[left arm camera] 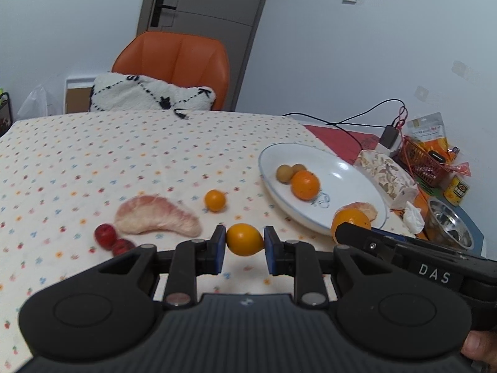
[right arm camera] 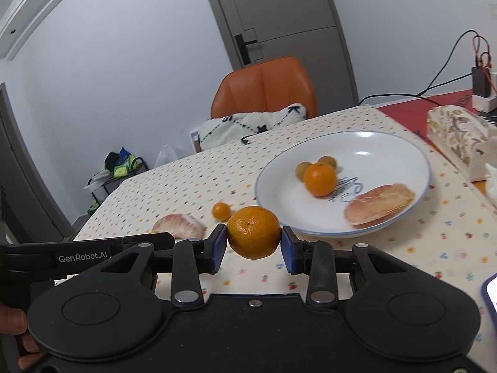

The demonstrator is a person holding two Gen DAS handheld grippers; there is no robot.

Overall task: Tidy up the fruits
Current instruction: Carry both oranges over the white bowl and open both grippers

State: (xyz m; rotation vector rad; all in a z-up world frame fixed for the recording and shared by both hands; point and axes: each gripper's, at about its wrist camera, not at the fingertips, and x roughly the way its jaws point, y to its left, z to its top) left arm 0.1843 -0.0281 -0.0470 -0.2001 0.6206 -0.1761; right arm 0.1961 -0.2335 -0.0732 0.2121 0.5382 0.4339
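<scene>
My left gripper (left arm camera: pixel 244 240) is shut on a small orange kumquat (left arm camera: pixel 244 239) just above the cloth. My right gripper (right arm camera: pixel 253 237) is shut on a mandarin (right arm camera: pixel 253 232) near the plate's front edge; it also shows in the left wrist view (left arm camera: pixel 350 219). The white plate (left arm camera: pixel 341 168) (right arm camera: pixel 388 149) holds a mandarin (left arm camera: pixel 305 184) (right arm camera: pixel 320 178), two small brownish fruits (left arm camera: pixel 285 173) (right arm camera: pixel 303 168) and a pomelo segment (right arm camera: pixel 377 203). On the cloth lie another pomelo segment (left arm camera: pixel 157 216) (right arm camera: pixel 179 225), a second kumquat (left arm camera: pixel 215 200) (right arm camera: pixel 221 211) and two red fruits (left arm camera: pixel 106 232).
A patterned tissue box (left arm camera: pixel 386 174) (right arm camera: pixel 456 138), a steel bowl (left arm camera: pixel 450 223), a red basket (left arm camera: pixel 424 158) with snacks and cables stand to the right of the plate. An orange chair (left arm camera: pixel 174 62) with a cushion is behind the table. A phone edge (right arm camera: pixel 490 295) is at right.
</scene>
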